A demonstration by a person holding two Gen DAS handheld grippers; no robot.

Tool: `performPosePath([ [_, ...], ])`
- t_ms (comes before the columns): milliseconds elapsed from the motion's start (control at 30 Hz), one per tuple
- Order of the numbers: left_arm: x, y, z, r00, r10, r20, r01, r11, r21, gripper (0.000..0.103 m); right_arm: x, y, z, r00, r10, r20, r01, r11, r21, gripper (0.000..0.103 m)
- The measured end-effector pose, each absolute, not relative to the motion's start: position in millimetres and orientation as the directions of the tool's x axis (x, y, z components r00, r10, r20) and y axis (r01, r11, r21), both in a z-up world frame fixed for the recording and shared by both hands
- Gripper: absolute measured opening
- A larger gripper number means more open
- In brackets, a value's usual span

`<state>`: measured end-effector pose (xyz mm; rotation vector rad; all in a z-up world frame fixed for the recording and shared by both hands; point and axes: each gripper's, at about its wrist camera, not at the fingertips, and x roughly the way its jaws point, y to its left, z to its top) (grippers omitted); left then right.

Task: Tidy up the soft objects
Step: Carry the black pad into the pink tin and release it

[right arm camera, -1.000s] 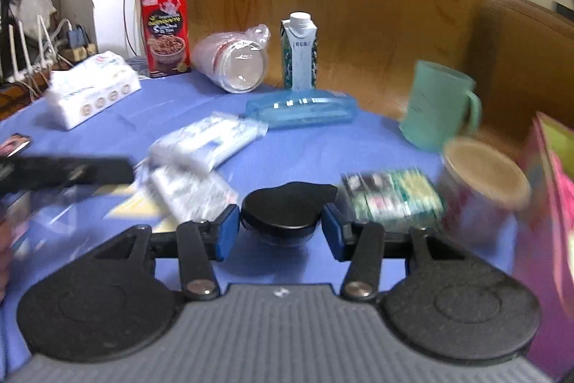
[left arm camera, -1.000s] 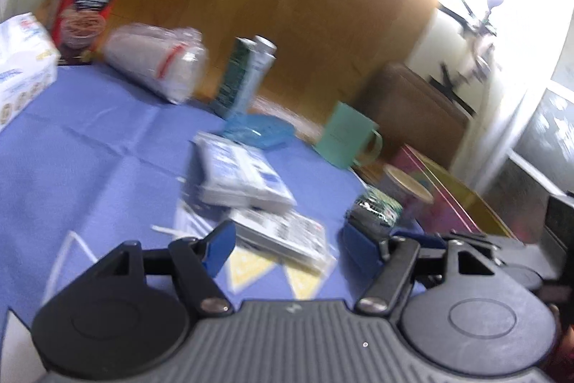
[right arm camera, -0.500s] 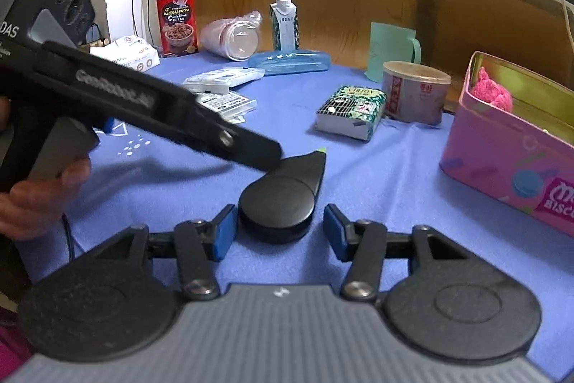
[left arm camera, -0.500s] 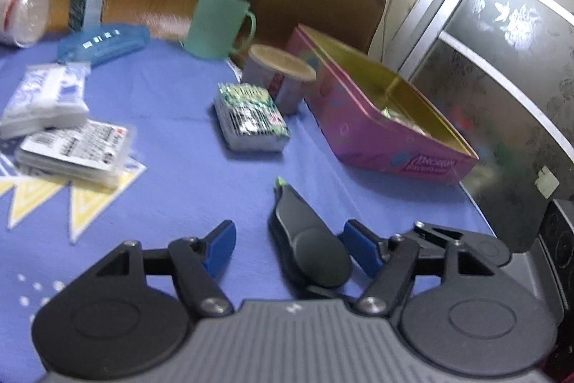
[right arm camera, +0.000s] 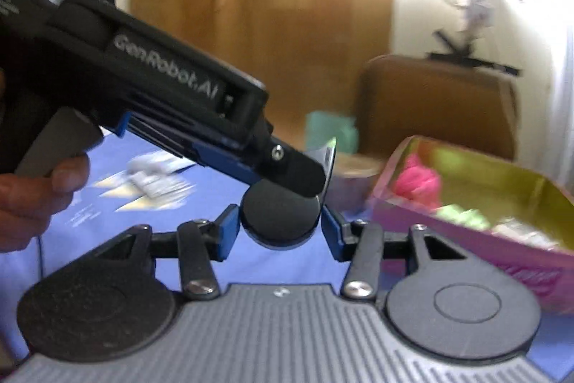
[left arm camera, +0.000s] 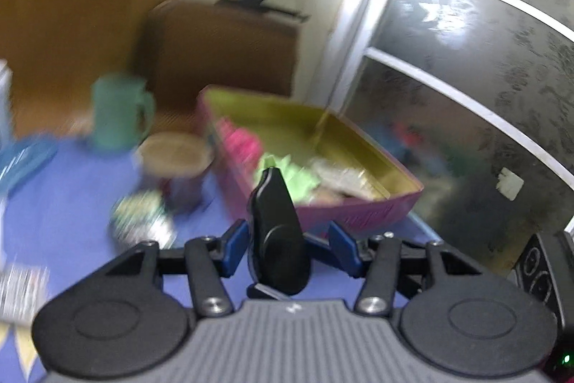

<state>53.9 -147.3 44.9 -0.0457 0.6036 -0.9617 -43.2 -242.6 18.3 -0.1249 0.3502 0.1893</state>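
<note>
Both views are blurred. The pink rectangular tin with a gold interior (left arm camera: 358,203) stands open on the blue tablecloth (left arm camera: 71,196), at the right of the table. Inside it lie a pink fluffy soft item (left arm camera: 244,142) at the far end and a light green soft item (left arm camera: 301,176) nearer the middle, with pale packets beside the green one.

A black teardrop-shaped flat object (left arm camera: 276,232) sits between the jaws of both tools, narrow tip pointing toward the tin. The right gripper (right arm camera: 278,228) pinches its round end, a blue pad against each side. The left gripper (left arm camera: 287,244) has just been closing its jaws around the same object. One pad lies against it; at the other a gap seems to show, so a firm grip cannot be told. A hand (right arm camera: 36,189) holds the left gripper's handle.

A teal mug (left arm camera: 118,113) and a round container with a tan lid (left arm camera: 172,157) stand just left of the tin.
</note>
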Motion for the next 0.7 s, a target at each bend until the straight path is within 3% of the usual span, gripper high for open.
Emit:
performPosePath([
  [200,67,-216,54,0.386,-0.815,-0.432,0.813,0.522,-0.256,0.05,-22,-299,29,0.942,0.05,-0.332,-0.046,0.999,0.018,0.052],
  [233,68,-226,54,0.393,-0.812,-0.431,0.814,0.525,-0.248,0.055,-18,-306,29,0.943,0.029,-0.33,-0.021,0.999,0.026,0.052],
  [433,84,-241,43,0.449,-0.774,-0.447,0.739,0.602,-0.301,0.059,30,-352,21,0.927,-0.173,-0.333,0.179,0.984,-0.014,0.058],
  [533,77,-226,35,0.468,-0.765,-0.443,0.734,0.615,-0.286,0.059,20,-368,20,0.93,-0.167,-0.327,0.197,0.978,0.063,0.058],
  [700,65,-207,26,0.489,-0.745,-0.454,0.709,0.643,-0.29,0.063,-1,-361,16,0.936,-0.165,-0.311,0.195,0.979,0.066,0.057],
])
